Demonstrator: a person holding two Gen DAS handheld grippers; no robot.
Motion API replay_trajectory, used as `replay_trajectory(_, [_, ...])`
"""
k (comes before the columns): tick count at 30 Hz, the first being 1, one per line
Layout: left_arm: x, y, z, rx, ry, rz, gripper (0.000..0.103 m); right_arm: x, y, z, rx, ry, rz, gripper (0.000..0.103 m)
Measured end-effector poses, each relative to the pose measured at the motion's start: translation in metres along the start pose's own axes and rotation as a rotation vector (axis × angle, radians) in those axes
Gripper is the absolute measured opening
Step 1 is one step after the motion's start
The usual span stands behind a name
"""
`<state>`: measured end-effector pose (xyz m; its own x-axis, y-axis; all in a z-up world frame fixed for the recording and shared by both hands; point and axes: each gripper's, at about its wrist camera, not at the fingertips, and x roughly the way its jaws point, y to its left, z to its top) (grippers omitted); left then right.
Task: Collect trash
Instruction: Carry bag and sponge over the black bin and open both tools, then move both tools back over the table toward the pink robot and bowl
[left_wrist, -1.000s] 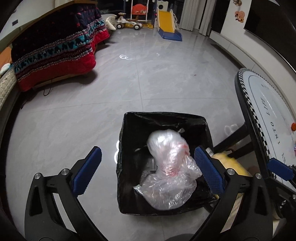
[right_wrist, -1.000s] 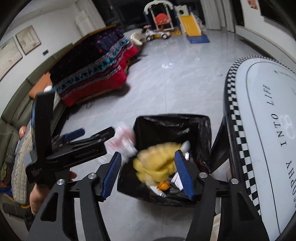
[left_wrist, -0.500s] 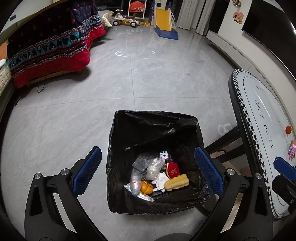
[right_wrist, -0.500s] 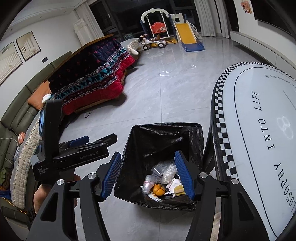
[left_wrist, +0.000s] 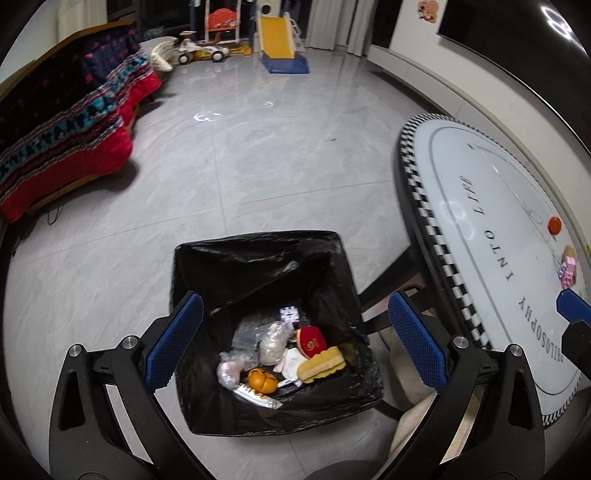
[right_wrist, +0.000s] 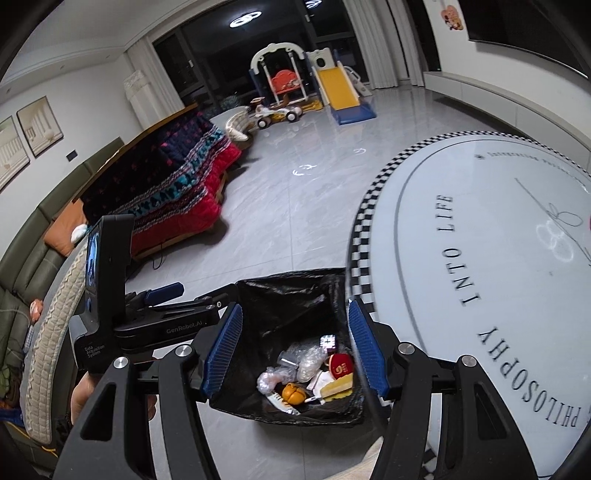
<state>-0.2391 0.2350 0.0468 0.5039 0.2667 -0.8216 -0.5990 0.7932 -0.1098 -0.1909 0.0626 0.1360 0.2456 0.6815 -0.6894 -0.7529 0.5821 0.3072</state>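
Above the bin (left_wrist: 266, 258), both hand-held grippers (left_wrist: 295, 339) (right_wrist: 293, 349) gape, empty.

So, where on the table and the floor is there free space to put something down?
The table is bare over most of its top, from the checkered rim to the lettering. Its far right end is crowded: an orange ball and a pink toy lie there. The floor is open between the bin, the quilt and the slide.

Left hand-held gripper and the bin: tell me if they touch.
Apart. The right wrist view shows the left hand-held gripper raised beside the bin, open and empty.
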Motion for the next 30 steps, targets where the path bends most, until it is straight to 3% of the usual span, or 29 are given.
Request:
replay_trajectory(11, [0.000,-0.097,0.023,0.155,-0.002,-0.126,0.097,-0.043,-0.073,0.003,0.115,-0.085,-0.111,0.061])
replay_trajectory(30, [0.020,-0.290,0.015,0.449,0.088,-0.345,0.097,-0.137,-0.220,-0.026,0.348,-0.211,-0.386,0.061])
